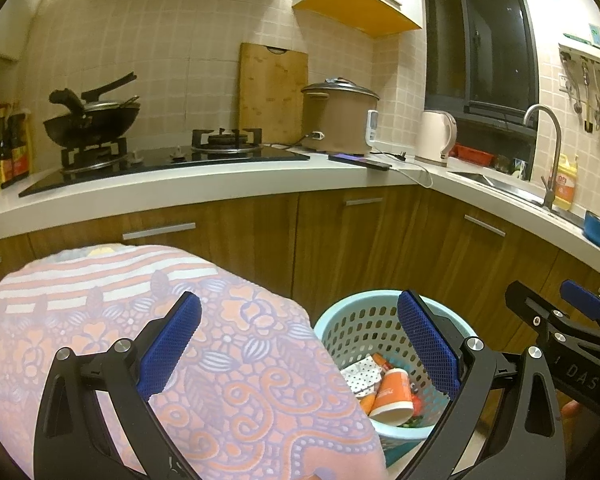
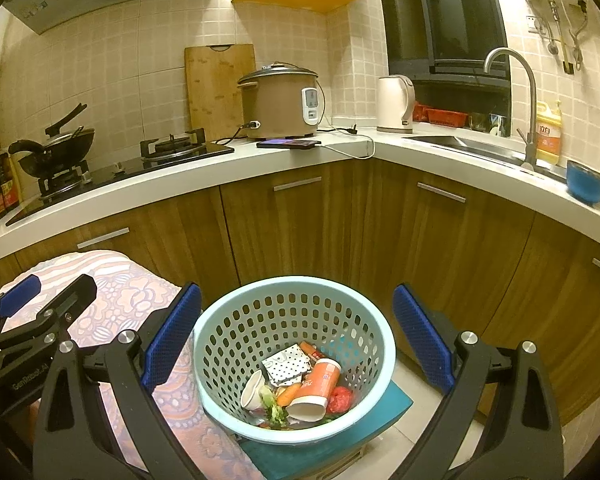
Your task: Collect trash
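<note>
Both hand-held grippers, left (image 1: 298, 344) and right (image 2: 296, 336), are spread wide and hold nothing, while the trash, probably cups (image 2: 312, 390) and food scraps, lies in the basket (image 2: 220, 320) directly below the right one, which is nearer.

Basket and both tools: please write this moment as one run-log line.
basket: holds cups, scraps | left tool: open, empty | right tool: open, empty, above basket
</note>
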{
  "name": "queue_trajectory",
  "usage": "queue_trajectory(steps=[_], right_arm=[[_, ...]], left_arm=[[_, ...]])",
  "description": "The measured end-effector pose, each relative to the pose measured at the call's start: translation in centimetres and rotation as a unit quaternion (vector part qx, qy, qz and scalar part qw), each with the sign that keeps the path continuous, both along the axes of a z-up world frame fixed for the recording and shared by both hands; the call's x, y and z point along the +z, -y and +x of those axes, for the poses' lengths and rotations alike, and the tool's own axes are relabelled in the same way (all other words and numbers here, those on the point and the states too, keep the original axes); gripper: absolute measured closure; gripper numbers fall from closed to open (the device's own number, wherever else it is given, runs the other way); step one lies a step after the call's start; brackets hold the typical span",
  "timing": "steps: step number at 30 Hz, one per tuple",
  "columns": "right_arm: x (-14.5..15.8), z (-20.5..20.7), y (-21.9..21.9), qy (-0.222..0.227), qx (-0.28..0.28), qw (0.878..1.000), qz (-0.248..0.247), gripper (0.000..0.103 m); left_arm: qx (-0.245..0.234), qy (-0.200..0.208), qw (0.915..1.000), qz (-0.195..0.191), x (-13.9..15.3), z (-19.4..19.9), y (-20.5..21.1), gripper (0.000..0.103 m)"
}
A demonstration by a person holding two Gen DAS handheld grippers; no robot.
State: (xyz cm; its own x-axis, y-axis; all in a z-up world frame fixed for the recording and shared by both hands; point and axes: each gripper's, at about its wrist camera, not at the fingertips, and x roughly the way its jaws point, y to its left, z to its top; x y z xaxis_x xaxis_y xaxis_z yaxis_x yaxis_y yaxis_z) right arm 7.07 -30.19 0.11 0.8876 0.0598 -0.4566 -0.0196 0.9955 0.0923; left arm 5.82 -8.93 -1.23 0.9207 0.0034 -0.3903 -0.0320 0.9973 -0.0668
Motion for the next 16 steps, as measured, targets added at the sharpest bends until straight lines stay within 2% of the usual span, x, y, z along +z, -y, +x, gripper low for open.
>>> queue_trajectory(steps=[7, 12, 16], right_arm=[[-0.13, 0.10, 0.06, 0.000, 0.000, 1.000, 0.001, 0.011], [-0.19, 0.08, 0.24, 0.001, -0.002, 1.000, 0.000, 0.011], [-0.04, -0.05, 0.49, 0.003, -0.004, 1.000, 0.001, 0.011]], left_arm=[[0.010, 0.009, 0.9999, 0.008, 0.19, -0.17, -0.10, 0.008], [0.005, -0.007, 0.9999, -0.008, 0.06, 0.25, -0.47, 0.007], [0.007, -0.004, 0.9999, -0.011, 0.16, 0.22, -0.69, 0.007]])
